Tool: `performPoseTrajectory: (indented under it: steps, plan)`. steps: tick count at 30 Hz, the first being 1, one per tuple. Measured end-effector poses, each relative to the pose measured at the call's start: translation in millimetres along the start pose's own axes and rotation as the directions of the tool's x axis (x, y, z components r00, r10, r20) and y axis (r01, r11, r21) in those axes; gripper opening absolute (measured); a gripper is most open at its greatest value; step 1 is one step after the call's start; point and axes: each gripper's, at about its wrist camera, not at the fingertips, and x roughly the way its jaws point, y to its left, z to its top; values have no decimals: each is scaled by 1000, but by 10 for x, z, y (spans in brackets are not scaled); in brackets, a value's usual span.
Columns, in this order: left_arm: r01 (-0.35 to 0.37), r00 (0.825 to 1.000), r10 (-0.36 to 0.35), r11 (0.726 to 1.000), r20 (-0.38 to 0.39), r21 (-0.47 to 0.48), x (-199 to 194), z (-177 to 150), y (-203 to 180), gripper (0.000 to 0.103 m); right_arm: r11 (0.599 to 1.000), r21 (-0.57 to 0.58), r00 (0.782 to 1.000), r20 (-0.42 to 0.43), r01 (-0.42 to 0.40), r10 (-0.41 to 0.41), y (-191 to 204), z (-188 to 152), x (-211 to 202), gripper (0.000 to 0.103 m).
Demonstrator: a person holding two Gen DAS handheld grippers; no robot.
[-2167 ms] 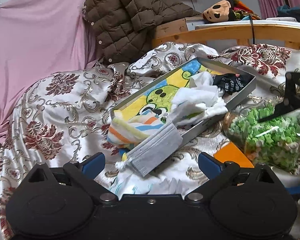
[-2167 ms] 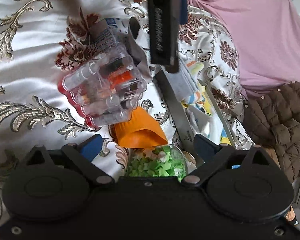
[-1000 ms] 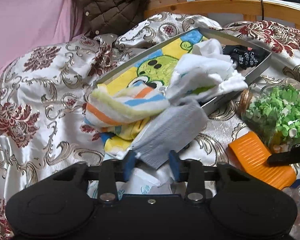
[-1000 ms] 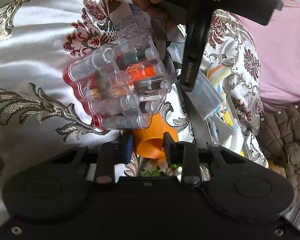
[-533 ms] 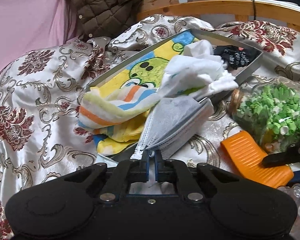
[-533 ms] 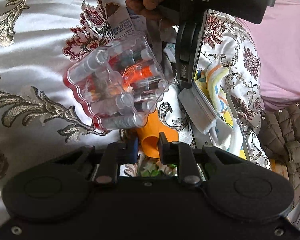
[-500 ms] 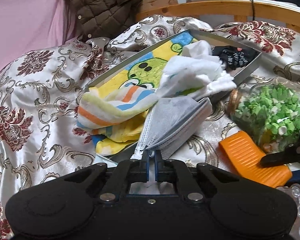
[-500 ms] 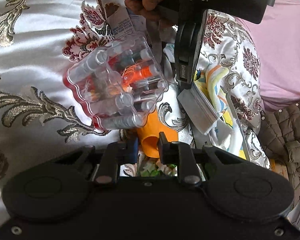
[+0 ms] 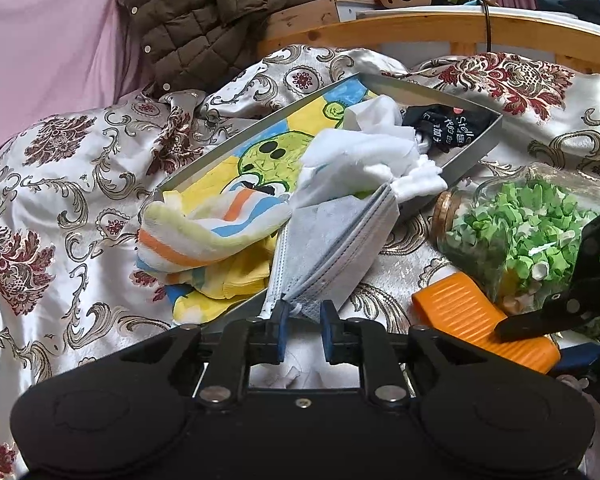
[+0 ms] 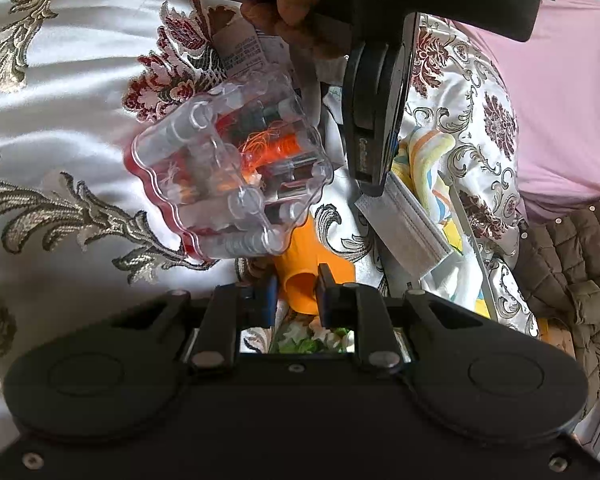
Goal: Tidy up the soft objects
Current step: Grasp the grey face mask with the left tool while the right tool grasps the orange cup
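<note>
My left gripper has its blue pads slightly apart, with the near corner of a grey face mask at their tips. The mask leans against the edge of a grey tray. The tray holds a striped towel, a white cloth, a black sock and a yellow cartoon cloth. My right gripper is nearly shut around the end of an orange plastic piece, above a jar of green bits. The mask also shows in the right wrist view under the left gripper's body.
A jar of green paper bits and the orange piece lie right of the tray. A clear box of thread spools lies on the patterned satin bedspread. A brown quilted jacket, pink sheet and wooden bed rail are behind.
My left gripper closed on the mask's corner and lifted it toward the tray, then its pads parted slightly. My right gripper narrowed from wide open around the orange piece.
</note>
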Motion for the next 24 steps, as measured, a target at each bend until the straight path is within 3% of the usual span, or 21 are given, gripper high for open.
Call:
performPoseTrajectory:
  steps: [1,5,9,15,24]
  plan:
    - [-3,1000,3,1000,3,0,0,4,3,24,1000,0,1000,0,-1,1,-2,-1,2,13]
    - [-20,999,20,1000,31,3,-20,46,-9,47,1000,-1,1000,0,-1,1,-2,3,1,13]
    - [-32,998,30,999,54,24,-15,105,-53,58,1000,-8,1000,-2,-4,4,18,-9,4,13]
    - [-50,997,47,998,61,45,77,174,-118,67,1000,-14,1000,-5,-8,8,35,-26,-7,13]
    - [-75,995,73,997,61,28,223,255,-94,67,1000,-17,1000,-7,-19,19,58,-41,2,13]
